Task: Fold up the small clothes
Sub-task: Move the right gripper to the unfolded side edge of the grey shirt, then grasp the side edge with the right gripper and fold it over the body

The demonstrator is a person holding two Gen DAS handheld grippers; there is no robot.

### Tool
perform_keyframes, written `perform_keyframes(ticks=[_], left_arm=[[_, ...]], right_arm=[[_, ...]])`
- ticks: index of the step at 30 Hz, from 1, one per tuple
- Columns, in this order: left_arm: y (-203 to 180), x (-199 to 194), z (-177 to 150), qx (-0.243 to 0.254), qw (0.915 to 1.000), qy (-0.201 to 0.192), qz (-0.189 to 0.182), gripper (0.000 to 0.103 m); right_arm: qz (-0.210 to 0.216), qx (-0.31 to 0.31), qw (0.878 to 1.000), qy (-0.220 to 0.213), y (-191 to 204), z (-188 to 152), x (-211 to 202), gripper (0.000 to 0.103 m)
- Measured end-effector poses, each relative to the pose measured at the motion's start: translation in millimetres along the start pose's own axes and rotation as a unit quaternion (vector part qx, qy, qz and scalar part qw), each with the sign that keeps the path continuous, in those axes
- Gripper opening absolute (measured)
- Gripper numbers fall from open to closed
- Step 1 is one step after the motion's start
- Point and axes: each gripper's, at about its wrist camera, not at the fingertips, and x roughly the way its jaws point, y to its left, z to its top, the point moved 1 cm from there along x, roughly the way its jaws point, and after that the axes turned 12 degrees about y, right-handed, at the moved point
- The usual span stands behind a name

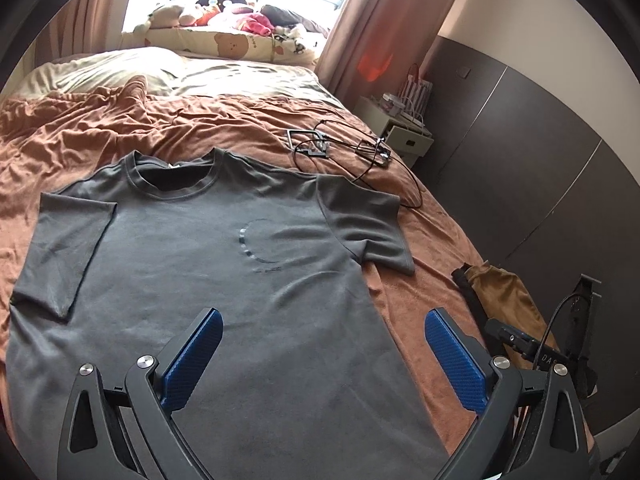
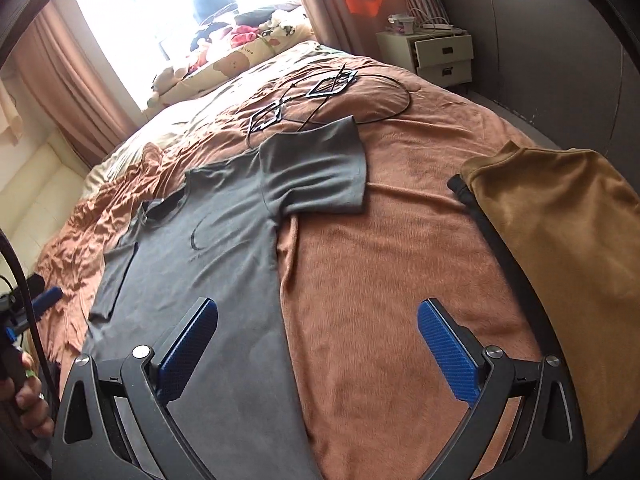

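Left wrist view shows the left gripper (image 1: pixel 322 354) spread wide and empty above the lower body of the grey T-shirt (image 1: pixel 208 264), spread flat ahead, its left sleeve already folded in, so folding looks barely begun; the right gripper (image 2: pixel 318 344), equally wide and empty, should next take the right sleeve (image 2: pixel 316 172) ahead.

Matt grey cloth t-shirt (image 1: pixel 208 280) on fuzzy orange blanket (image 2: pixel 380 300).

We lose the grey T-shirt's (image 1: pixel 224 280) hem below the bottom edge in both wrist views, behind the gripper frames. The tan garment (image 2: pixel 560 260) at the bed's right edge is cut off by the lens rim. The small print under the shirt's ring design is too small to read. The window (image 2: pixel 168 4) is blown out white.
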Motion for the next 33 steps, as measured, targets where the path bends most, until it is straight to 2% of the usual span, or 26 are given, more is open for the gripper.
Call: perform_keyframes(ticks=[5,10,11,13,15,18,20,24,28,33], left_arm=[[6,29,20,0.001,0.9998,0.016,-0.011,0.095],[13,63,40,-0.012,0.9991,0.034,-0.023,0.082],[14,70,43,-0.018,0.9990,0.036,-0.022,0.077],[16,84,47,-0.026,0.9984,0.040,-0.029,0.069],[16,100,51,-0.029,0.9977,0.049,-0.037,0.061],[13,120,58,-0.020,0.9972,0.060,-0.040,0.055],[10,131,62,-0.012,0.9971,0.064,-0.040,0.054],[5,148,70,-0.001,0.9966,0.068,-0.046,0.046],[4,161,74,0.003,0.9964,0.070,-0.049,0.044],[5,173,73,0.005,0.9960,0.076,-0.048,0.040]], right_arm=[[0.034,0.030,0.999,0.003,-13,27,27,0.100],[0.048,0.042,0.998,0.007,-18,47,58,0.100],[0.051,0.046,0.998,0.009,-19,51,65,0.097],[0.063,0.056,0.996,0.014,-22,58,78,0.084],[0.074,0.072,0.994,0.032,-25,65,96,0.067],[0.096,0.092,0.990,0.054,-33,74,121,0.052],[0.101,0.104,0.987,0.062,-39,81,133,0.048],[0.112,0.143,0.981,0.070,-53,90,154,0.047],[0.118,0.172,0.975,0.071,-62,96,165,0.047],[0.099,0.193,0.974,0.062,-67,101,175,0.047]])
